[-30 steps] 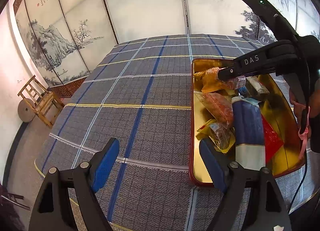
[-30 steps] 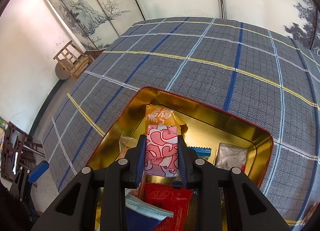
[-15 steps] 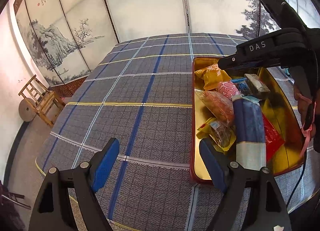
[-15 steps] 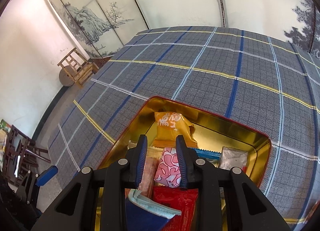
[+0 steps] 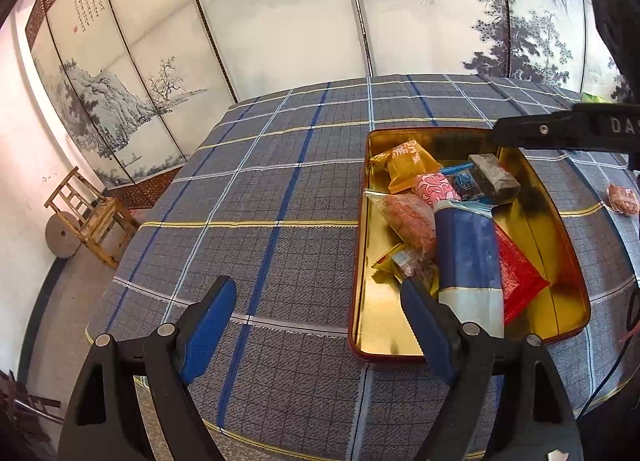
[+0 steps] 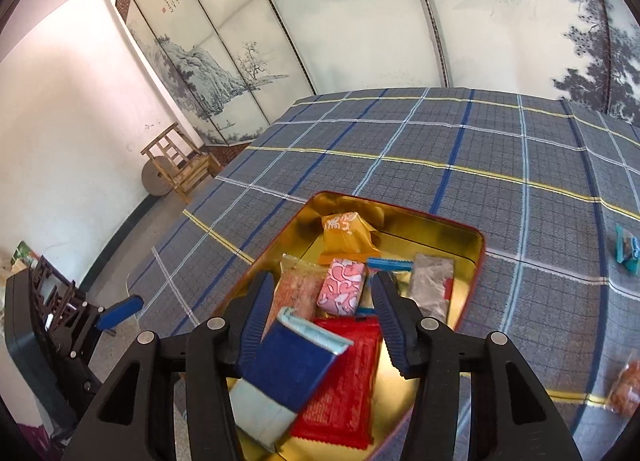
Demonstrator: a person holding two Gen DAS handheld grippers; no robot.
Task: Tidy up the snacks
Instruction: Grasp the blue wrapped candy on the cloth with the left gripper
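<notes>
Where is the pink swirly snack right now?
The pink swirly snack lies in the gold tin, below the orange packet and beside the blue wrapper, just ahead of the open right hand-held gripper.

Left of the tin (image 5: 362,261), the surface (image 5: 256,197) is open cloth. Tin's left half is packed with snacks; its right strip (image 5: 548,237) is bare gold. Loose packets (image 6: 626,249) sit right of the tin, probably clear of it.
</notes>
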